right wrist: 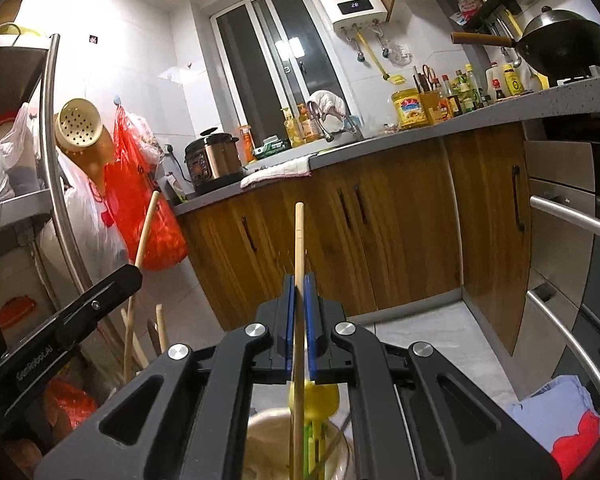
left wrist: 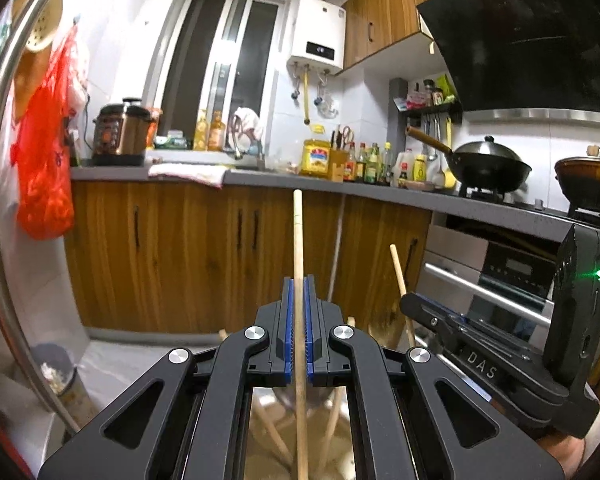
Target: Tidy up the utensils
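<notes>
Chopsticks stand upright in both my grips, my left gripper (left wrist: 299, 320) clamped on one chopstick (left wrist: 298, 240) and my right gripper (right wrist: 299, 320) on another (right wrist: 299, 240), their long axes running straight down toward the container (right wrist: 268, 432) (rim only partly visible) beneath.

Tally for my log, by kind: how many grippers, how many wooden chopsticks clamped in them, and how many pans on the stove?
Black two-finger grippers: 2, left gripper, right gripper
Pale wooden chopsticks clamped: 2, left chopstick, right chopstick
Pans on the stove: 2, lidded black wok, brown pan
Total: 6
</notes>
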Demonstrator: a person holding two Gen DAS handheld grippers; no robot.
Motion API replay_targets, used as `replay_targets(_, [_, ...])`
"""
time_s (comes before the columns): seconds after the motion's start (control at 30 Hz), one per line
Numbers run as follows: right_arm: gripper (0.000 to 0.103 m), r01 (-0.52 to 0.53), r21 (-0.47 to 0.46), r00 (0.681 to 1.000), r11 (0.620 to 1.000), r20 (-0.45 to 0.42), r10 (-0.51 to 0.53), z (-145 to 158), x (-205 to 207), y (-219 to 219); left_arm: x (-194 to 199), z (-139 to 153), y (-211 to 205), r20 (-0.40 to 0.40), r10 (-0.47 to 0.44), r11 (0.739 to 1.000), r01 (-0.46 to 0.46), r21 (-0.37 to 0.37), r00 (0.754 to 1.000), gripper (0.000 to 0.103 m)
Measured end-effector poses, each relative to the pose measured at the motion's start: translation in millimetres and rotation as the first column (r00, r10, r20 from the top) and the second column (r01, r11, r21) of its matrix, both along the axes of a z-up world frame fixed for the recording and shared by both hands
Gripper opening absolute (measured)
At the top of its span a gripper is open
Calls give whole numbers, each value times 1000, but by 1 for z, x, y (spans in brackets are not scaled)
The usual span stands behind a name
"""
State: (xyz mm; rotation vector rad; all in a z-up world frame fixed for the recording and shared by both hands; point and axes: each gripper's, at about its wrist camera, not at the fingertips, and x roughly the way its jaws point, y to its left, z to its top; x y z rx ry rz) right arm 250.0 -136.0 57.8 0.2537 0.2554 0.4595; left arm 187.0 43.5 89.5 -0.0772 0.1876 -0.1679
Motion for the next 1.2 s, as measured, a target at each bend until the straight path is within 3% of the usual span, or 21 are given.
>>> replay_targets(0.37, [5, -91, -57, 995, 994, -35, 90, -9, -37, -18, -34, -16, 3, -147, -48, 999, 50, 10, 988, 5])
replay_targets(0.47, [5, -107, -89, 993, 990, -60, 102, -12, -43, -16, -32, -22, 2, -219, -47, 999, 52, 16, 975, 5])
replay_targets(0.73, [5, -109, -131, 983, 985, -161, 87, -22, -33, -9, -23, -38, 5, -302, -20, 999, 32, 37, 953, 6])
replay_targets(0.83, [6, -105, -126, 980, 986, -181, 82, -23, -29, -10, -23, -37, 6, -302, -19, 999, 32, 38, 953, 17])
replay_targets(0.93, [21, -110, -121, 978, 987, -192, 86, -21, -30, -12, -26, -35, 4, -307, -17, 998, 33, 47, 951, 22])
replay_targets(1.03, [37, -114, -113, 978, 987, -185, 92, -13, -39, -18, -35, -30, 2, -304, -22, 998, 38, 46, 952, 34])
replay_targets(1.2, [77, -120, -112, 979, 986, -180, 99, -2, -64, -31, -60, -27, -5, -300, -40, 997, 57, 50, 953, 62])
